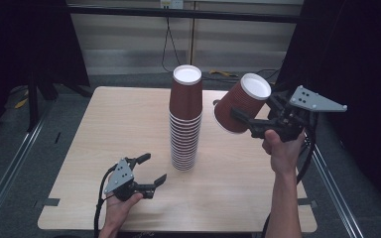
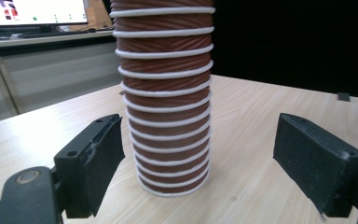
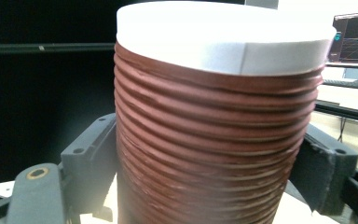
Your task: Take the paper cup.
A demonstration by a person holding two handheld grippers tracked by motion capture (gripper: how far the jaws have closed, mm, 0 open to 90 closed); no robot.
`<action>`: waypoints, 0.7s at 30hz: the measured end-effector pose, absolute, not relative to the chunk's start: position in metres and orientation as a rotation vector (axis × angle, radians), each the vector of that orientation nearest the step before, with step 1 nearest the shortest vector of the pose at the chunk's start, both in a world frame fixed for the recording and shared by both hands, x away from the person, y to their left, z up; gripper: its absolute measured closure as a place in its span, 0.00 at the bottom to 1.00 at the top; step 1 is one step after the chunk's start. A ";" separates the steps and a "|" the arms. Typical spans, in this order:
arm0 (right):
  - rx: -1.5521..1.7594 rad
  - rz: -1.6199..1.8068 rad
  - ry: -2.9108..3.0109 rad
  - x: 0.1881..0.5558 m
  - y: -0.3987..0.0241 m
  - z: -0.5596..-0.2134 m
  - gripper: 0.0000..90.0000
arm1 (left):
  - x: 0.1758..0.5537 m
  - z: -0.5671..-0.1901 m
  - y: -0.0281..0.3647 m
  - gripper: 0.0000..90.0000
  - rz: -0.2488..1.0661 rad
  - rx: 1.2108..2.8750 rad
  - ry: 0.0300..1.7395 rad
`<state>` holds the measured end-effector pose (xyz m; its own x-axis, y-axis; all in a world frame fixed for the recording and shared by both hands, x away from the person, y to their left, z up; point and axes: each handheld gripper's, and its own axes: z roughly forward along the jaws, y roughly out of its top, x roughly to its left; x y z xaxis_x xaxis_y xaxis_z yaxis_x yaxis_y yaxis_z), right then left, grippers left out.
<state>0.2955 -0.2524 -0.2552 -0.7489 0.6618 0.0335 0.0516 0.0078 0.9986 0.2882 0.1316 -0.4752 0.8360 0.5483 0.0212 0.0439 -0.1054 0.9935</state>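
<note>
A tall stack of brown ribbed paper cups (image 1: 185, 124) stands upside down at the middle of the wooden table (image 1: 104, 129). My left gripper (image 1: 152, 168) hovers low near the front edge, to the left of the stack, open. In the left gripper view the stack (image 2: 165, 116) rises just beyond my left gripper (image 2: 198, 126), whose jaws stand wide apart. My right gripper (image 1: 245, 116) is raised at the right of the stack, shut on a single brown cup (image 1: 243, 99), tilted with its white bottom up. In the right gripper view that cup (image 3: 214, 93) sits between the jaws of my right gripper (image 3: 209, 135).
Black curtains flank the table on both sides. A cable (image 1: 166, 44) hangs down the back wall. A monitor (image 2: 37, 11) stands on a desk beyond the table. Metal rails (image 1: 10, 163) run along the floor beside the table.
</note>
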 end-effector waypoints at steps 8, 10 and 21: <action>0.754 1.793 1.880 0.290 -0.251 -0.278 0.20 | 0.291 -0.473 0.127 0.17 0.424 1.638 0.466; 0.756 1.801 1.889 0.289 -0.249 -0.283 0.20 | 0.291 -0.471 0.125 0.17 0.418 1.638 0.456; 0.760 1.820 1.935 0.280 -0.237 -0.312 0.21 | 0.288 -0.459 0.116 0.17 0.386 1.675 0.366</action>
